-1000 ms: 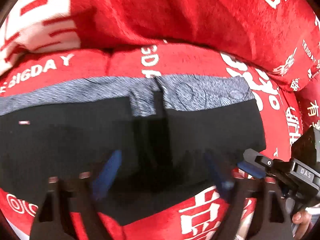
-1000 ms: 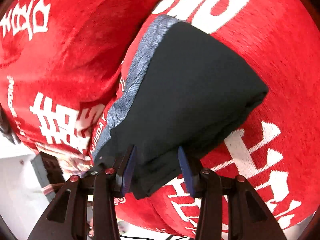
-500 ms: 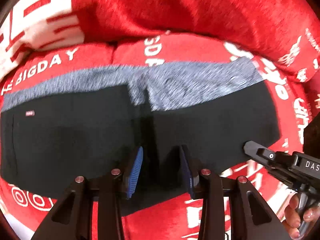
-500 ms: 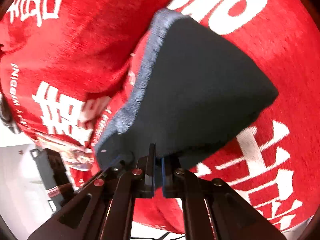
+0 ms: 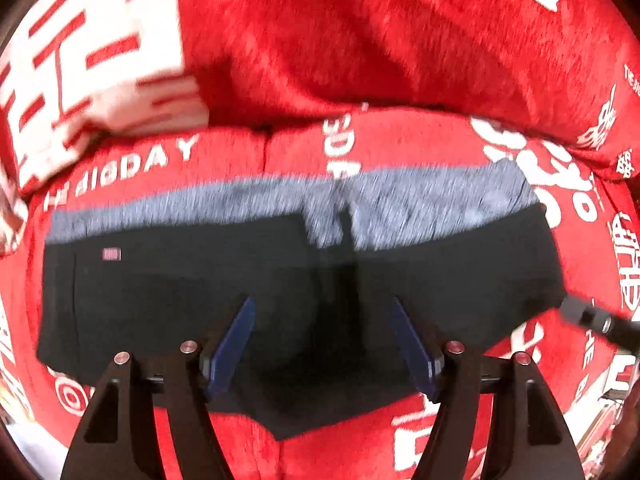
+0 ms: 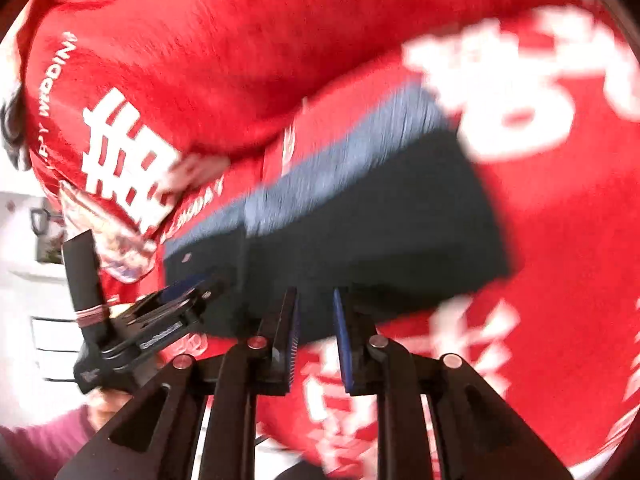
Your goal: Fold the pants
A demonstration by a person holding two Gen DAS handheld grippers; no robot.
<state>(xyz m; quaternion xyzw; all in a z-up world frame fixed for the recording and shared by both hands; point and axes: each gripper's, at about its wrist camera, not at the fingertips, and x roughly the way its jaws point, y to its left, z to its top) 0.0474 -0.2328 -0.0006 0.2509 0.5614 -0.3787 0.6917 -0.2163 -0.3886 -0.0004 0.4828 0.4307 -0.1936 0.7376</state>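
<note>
Black pants point(image 5: 168, 292) with a grey waistband lie folded into a flat rectangle on the red sofa cover point(image 5: 392, 40); the folding looks nearly done. Left claw point(image 5: 324, 340) hangs released above their near edge, jaws just opening. Right claw point(image 6: 316, 332), also just opening, stands narrowly parted, nothing between.

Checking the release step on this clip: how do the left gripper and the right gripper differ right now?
1. The left gripper stands wide apart; the right gripper shows only a narrow gap.
2. The left gripper hangs over the middle of the pants; the right gripper sits at their near edge.

Shared: both have just been opening, and neither pair of blue-padded fingers presses on cloth. Both point down at the pants on the red blanket.
</note>
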